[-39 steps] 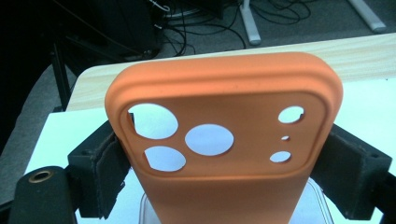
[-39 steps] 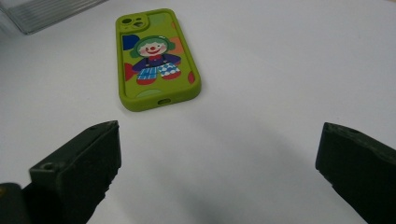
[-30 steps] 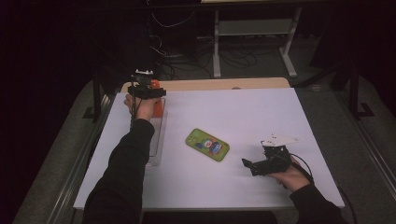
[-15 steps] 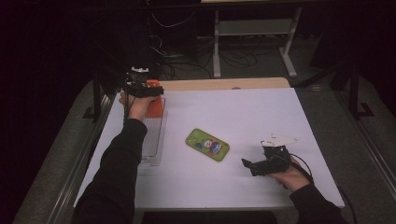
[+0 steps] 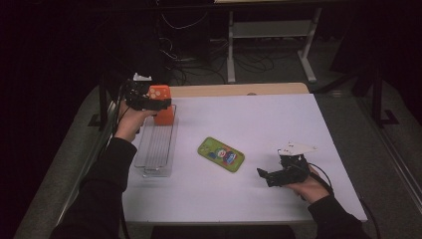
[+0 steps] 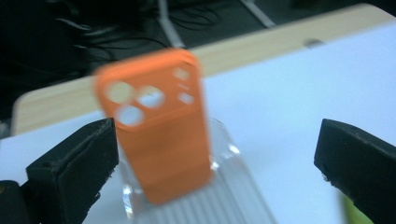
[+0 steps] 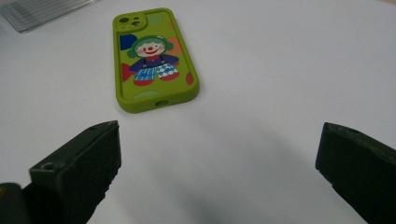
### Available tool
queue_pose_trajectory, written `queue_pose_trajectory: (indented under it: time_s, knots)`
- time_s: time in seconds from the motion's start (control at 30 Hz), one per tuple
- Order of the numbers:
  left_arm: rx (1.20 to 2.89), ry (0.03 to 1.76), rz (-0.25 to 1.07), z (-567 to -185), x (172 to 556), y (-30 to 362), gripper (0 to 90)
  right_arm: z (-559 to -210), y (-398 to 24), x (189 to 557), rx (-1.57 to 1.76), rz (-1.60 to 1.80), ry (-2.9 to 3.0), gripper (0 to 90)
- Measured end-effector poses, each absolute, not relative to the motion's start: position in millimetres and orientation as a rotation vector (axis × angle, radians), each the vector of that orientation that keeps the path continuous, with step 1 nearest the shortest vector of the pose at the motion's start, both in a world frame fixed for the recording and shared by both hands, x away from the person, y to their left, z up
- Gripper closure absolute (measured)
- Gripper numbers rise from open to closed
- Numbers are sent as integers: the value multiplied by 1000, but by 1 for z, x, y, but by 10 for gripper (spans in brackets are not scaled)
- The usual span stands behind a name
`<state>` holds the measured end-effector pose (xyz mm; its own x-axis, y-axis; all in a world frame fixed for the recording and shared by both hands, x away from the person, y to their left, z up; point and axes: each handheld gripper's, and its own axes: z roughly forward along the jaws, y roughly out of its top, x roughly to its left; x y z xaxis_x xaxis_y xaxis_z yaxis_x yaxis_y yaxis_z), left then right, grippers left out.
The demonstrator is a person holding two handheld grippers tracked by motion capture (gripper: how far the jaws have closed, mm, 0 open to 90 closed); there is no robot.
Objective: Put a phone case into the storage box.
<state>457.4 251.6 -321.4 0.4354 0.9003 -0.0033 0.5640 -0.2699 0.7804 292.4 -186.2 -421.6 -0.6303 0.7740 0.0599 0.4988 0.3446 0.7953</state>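
An orange phone case stands upright in the far end of a clear ribbed rack. My left gripper hovers just left of it. Its jaws have just been opening and now stand wide; the case is ahead between them, untouched. A green phone case with a clown picture lies flat mid-table. My right gripper rests near the front right, open and pointing at the green case, with bare table between its jaws.
The white table has a wooden strip along its far edge. Beyond it are dark floor, cables and a metal stand. The rack's corner shows at the upper left of the right gripper view.
My left gripper has let go of the orange case and drawn back to the left and up. The case stays standing in the rack. The right gripper has not moved.
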Motion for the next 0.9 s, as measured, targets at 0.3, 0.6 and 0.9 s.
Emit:
queue_pose_trajectory:
  time_s: [0.3,0.6,0.9]
  knots:
    - [2058,992,412,-324,415,228,0,-421,-182,292,1124,1171,2299,0]
    - [2071,819,317,-333,385,197,0,-421,-180,293,1116,1170,2314,0]
    - [2106,727,237,-361,360,168,0,-421,-179,292,1120,1171,2312,0]
